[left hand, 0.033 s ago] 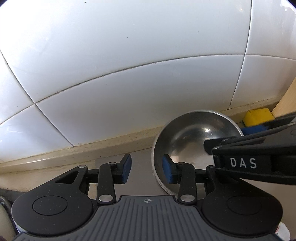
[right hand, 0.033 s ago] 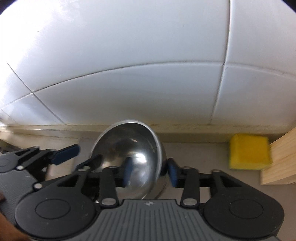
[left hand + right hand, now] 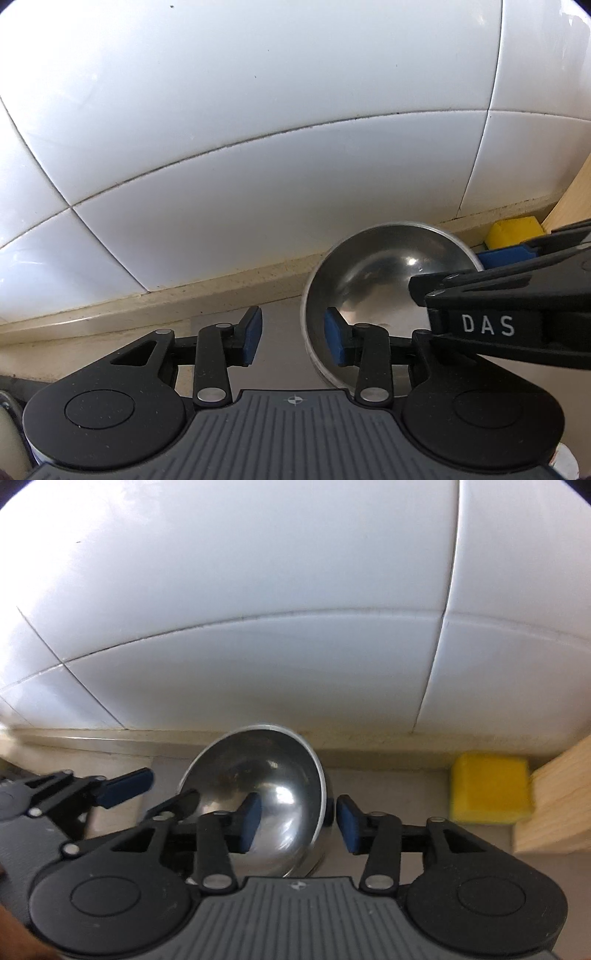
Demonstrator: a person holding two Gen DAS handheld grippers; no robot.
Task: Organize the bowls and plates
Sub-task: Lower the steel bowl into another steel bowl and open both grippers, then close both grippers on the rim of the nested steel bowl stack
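The steel bowl [image 3: 266, 794] is tilting near the tiled wall [image 3: 258, 646]. The right gripper [image 3: 295, 821] is straddling its rim, pads apart. The left gripper [image 3: 291, 339] is gaping narrowly beside the bowl, gripping nothing.

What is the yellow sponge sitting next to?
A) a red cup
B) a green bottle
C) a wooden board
C: in the right wrist view the yellow sponge sits by the pale wooden board, near the tiled wall; no cup or bottle shows.
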